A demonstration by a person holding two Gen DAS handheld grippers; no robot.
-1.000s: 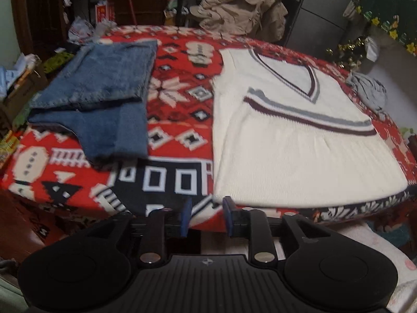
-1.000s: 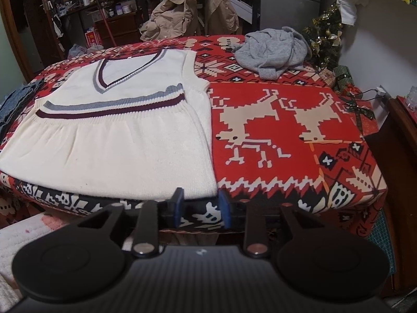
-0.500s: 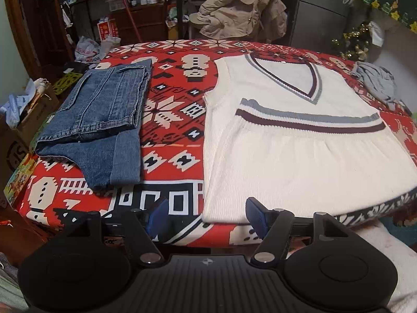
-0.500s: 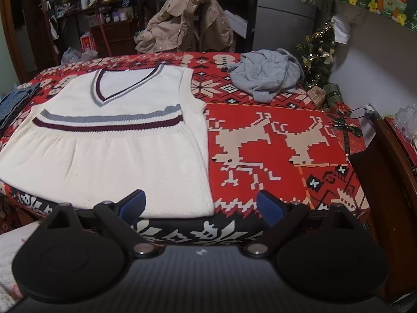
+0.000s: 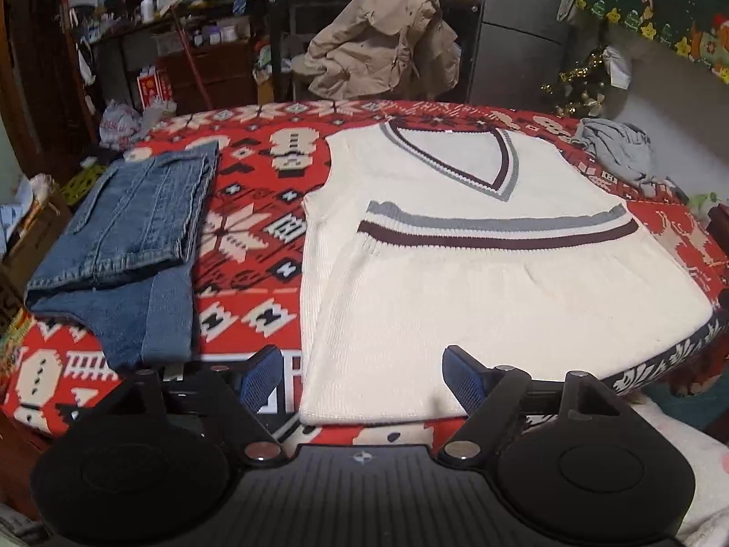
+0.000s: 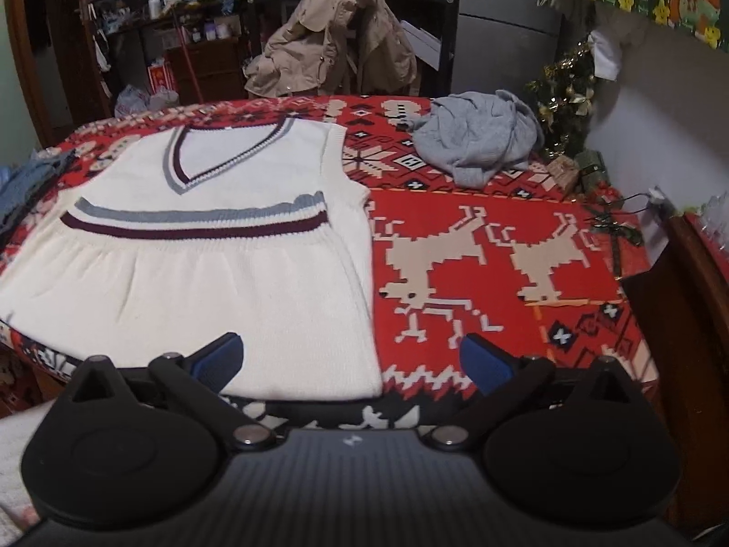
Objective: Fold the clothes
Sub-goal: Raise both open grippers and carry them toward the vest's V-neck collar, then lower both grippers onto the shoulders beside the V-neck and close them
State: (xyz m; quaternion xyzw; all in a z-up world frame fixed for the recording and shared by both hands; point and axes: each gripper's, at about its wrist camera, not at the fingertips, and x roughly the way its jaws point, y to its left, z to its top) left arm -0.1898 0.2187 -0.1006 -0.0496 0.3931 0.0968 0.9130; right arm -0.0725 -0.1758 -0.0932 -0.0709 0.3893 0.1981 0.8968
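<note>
Red patterned cloth (image 6: 501,209) covers the surface before you. Your left gripper (image 5: 362,380) and right gripper (image 6: 351,364) both hover at the near edge, jaws spread wide and empty. Between them lies the white knit vest (image 5: 478,282), flat, hem toward you. Folded jeans (image 5: 132,237) sit to its left. Farther right, a crumpled grey garment (image 6: 478,136) rests.

Dim, warm indoor light is falling from overhead; my white vest (image 5: 478,282) is glaring slightly. Fisheye is bending the edges; far shelves are sitting dark, softly blurred.
</note>
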